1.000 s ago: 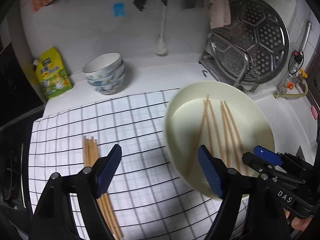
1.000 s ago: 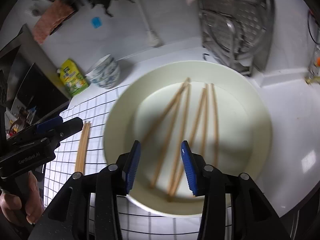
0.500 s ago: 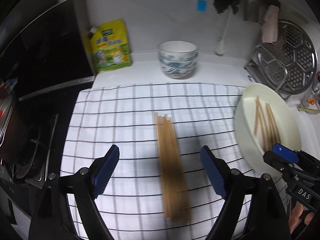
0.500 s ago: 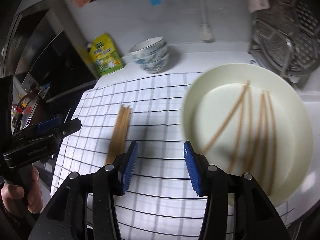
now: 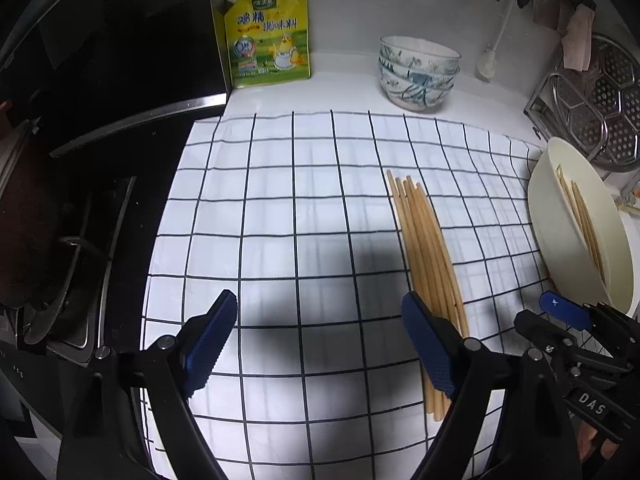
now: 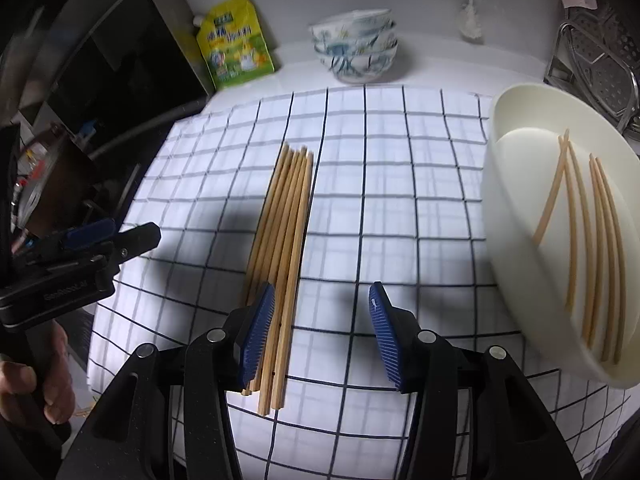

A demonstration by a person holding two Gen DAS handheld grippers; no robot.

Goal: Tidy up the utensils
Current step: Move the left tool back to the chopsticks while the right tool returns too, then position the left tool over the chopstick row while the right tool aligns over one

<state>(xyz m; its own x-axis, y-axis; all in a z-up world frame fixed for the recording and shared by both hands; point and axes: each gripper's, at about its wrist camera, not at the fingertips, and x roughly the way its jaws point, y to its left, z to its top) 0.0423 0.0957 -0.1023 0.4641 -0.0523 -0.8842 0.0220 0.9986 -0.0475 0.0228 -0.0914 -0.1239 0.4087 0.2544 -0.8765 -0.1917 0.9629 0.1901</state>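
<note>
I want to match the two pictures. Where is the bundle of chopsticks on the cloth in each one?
Left wrist view: the bundle of chopsticks lies right of centre on the checked cloth.
Right wrist view: the bundle lies just left of centre.
Shared landmark: the stacked bowls stand behind the cloth in both.

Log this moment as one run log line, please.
left tool: open, empty | right tool: open, empty | chopstick bundle: flat on checked cloth | loose chopsticks: in cream bowl
</note>
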